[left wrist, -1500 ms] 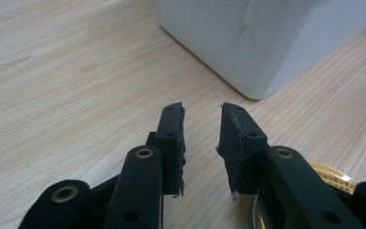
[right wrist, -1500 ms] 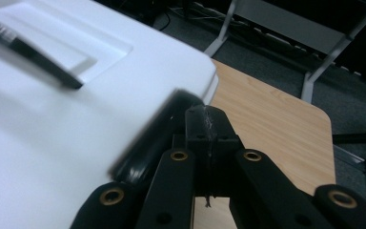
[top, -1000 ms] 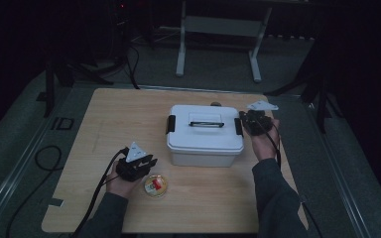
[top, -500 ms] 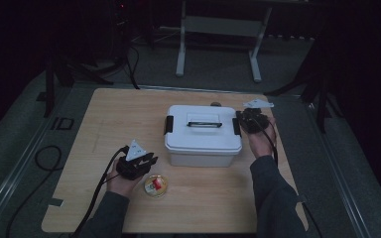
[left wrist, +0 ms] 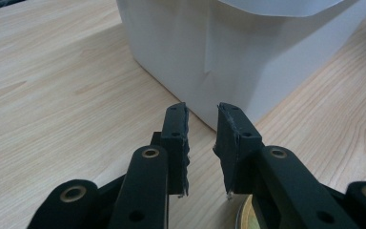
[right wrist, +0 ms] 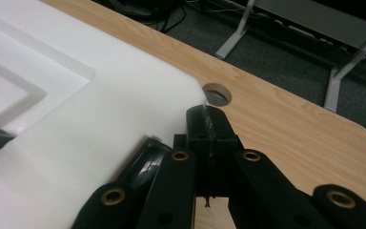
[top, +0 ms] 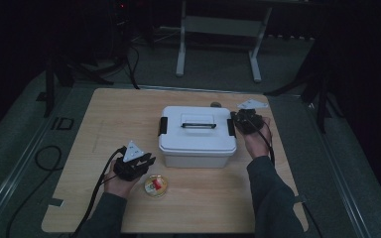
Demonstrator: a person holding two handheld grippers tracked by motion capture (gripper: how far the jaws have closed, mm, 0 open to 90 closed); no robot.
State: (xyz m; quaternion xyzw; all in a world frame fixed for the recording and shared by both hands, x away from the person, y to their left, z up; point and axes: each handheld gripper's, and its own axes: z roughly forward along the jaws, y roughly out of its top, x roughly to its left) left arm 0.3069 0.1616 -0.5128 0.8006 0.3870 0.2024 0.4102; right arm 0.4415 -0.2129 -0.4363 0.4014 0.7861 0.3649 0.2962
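A white plastic box (top: 197, 145) with a lid, a black top handle (top: 198, 125) and a black latch on each end stands mid-table. My left gripper (top: 140, 161) rests on the table at the box's front left corner, open, with a narrow gap and nothing between its fingers (left wrist: 177, 129); the box wall (left wrist: 228, 52) is just ahead of it. My right gripper (top: 239, 122) is at the box's right end, shut, its tips (right wrist: 205, 114) over the lid's edge (right wrist: 100, 109) beside the right latch (right wrist: 145, 160). I see nothing between them.
A small round dish (top: 156, 185) holding something red and yellow lies just right of my left hand; its rim (left wrist: 244, 218) shows under the left jaws. A cable hole (top: 216, 104) sits in the table behind the box. A metal stand (top: 217, 29) is beyond the table.
My right gripper has shifted a little to the left, up against the box's right end. My left gripper has stayed put.
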